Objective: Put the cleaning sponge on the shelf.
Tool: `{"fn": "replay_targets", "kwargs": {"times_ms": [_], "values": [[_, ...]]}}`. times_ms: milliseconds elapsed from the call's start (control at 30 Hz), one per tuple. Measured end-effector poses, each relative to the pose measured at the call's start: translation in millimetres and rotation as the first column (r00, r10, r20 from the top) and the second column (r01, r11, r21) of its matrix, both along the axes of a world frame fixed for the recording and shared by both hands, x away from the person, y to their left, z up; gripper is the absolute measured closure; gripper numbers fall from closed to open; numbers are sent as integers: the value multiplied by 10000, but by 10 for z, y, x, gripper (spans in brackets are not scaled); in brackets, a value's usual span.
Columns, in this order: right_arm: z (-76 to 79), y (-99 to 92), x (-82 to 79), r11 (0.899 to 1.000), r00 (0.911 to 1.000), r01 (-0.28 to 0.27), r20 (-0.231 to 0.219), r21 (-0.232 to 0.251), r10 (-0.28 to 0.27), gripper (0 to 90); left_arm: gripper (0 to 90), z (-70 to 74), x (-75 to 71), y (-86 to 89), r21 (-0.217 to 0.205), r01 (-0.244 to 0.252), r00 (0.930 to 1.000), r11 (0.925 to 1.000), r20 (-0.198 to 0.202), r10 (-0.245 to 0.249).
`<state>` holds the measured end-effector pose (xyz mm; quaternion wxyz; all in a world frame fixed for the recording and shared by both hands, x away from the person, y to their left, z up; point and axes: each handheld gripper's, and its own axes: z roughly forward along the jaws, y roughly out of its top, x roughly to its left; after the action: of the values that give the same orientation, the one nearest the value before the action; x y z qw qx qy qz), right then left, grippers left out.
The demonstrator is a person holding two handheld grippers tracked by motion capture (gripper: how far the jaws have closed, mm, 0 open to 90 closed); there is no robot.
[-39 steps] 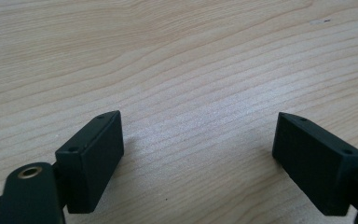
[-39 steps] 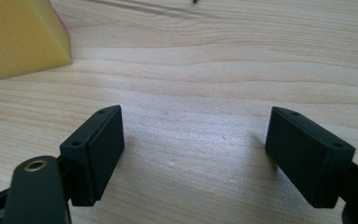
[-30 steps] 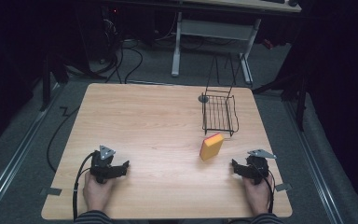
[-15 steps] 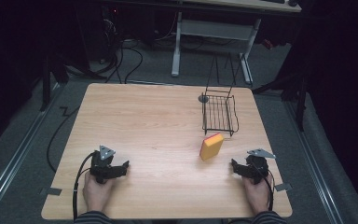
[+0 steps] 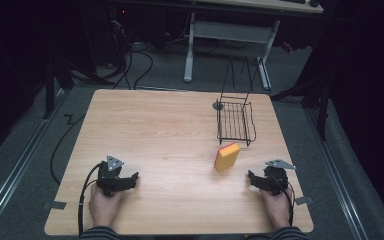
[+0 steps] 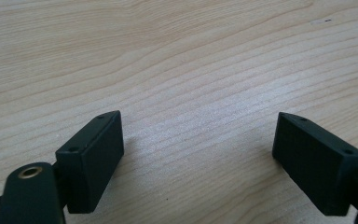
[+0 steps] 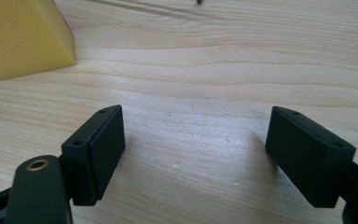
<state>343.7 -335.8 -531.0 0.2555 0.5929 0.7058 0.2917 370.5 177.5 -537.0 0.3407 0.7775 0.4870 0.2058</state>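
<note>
Both tongs rest low on the bench [image 5: 170, 125], jaws apart, nothing between them: left tongs [image 5: 130, 179], right tongs [image 5: 252, 178]. Yellow sponge [image 5: 227, 156] lies near the right tongs, apparently just touching the wire basket [image 5: 234, 121].

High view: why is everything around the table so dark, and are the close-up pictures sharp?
High view: light falls on the table alone, the room behind stays dim. Right gripper view: wood grain sharp, the sponge at the corner slightly soft. Left gripper view: evenly lit, faint sheen on the wood.
</note>
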Motion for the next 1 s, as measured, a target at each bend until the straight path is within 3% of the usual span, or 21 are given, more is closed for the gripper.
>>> {"fn": "replay_targets", "kwargs": {"times_ms": [233,300,667,1000], "values": [[4,-2,0,10000,10000,-70,-62,13,70,188,170,-1,0,0,-4,-14,10000,10000,5,14],[11,-12,-8,9996,9999,-115,-74,255,117,188,170,-1,0,0,-7,-16,10000,10000,3,16],[113,32,-123,9958,9966,-714,446,567,689,185,170,-1,0,2,-29,-13,10000,10000,-3,13],[239,110,-260,9884,9866,-1381,962,638,1316,185,170,-1,0,2,-35,-14,10000,10000,-3,14]]}}
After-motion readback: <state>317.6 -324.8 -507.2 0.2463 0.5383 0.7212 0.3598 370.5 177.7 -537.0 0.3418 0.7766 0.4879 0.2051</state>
